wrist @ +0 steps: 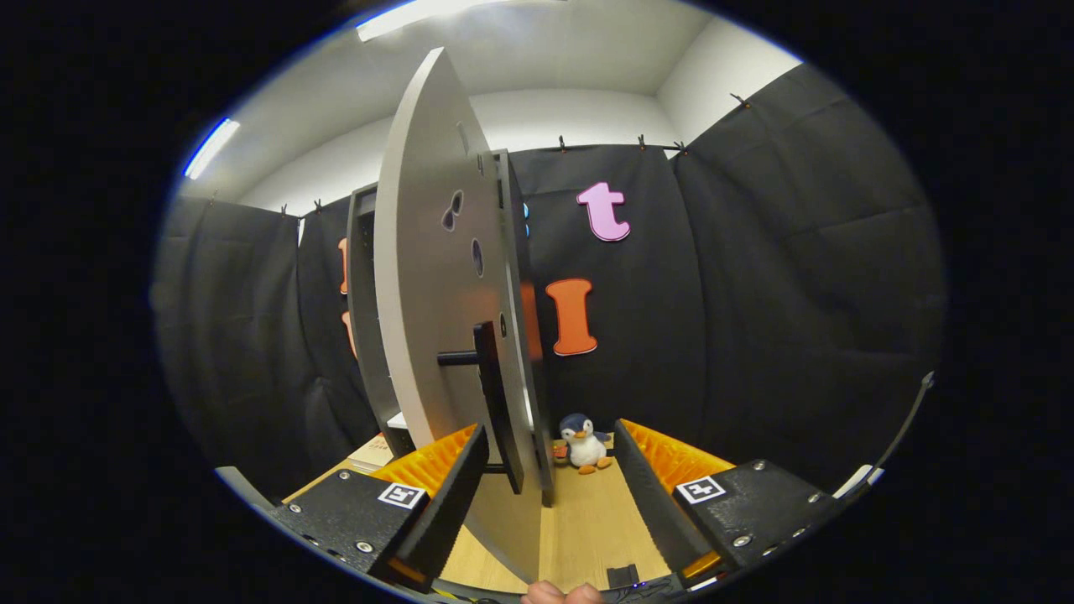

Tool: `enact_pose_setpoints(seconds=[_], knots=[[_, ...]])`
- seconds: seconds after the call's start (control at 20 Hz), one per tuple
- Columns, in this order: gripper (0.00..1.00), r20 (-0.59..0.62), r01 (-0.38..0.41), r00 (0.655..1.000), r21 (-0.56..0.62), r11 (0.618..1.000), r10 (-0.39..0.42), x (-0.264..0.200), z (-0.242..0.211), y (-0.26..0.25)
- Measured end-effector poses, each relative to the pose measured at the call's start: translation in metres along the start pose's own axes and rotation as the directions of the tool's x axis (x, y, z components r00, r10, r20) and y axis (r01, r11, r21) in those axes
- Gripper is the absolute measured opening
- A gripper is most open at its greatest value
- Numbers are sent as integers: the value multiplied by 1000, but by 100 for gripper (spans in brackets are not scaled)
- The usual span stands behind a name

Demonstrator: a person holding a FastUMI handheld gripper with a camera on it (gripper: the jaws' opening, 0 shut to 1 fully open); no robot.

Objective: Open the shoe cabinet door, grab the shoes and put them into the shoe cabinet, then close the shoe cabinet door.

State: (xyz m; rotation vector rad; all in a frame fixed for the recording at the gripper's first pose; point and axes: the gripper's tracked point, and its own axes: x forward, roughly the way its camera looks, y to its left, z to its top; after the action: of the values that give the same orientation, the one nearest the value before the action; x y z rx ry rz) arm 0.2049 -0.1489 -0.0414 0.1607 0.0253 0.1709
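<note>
Just ahead, the grey shoe cabinet door stands swung open edge-on, its black bar handle sitting between the spread fingers of the gripper, which grasps nothing, while a plush penguin sits on the wooden floor beyond.

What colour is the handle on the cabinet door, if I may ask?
Black, seen in the gripper view: the handle on the door.

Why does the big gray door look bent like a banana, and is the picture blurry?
In the gripper view the fisheye lens bows the cabinet door; it is really flat. The door, its handle between the open gripper fingers, and the toy penguin beyond look sharp. Ceiling lights glare white.
</note>
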Motion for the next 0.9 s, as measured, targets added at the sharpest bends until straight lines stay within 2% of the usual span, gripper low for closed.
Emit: enact_pose_setpoints(seconds=[0.3,0.5,0.6,0.9], knots=[[92,0,9,1000,-64,998,-9,11,5,29],[91,-23,-74,997,-55,996,73,15,-2,80],[91,-23,-90,996,-60,994,89,19,-3,102],[91,-36,-72,997,-62,995,70,36,-9,161]])
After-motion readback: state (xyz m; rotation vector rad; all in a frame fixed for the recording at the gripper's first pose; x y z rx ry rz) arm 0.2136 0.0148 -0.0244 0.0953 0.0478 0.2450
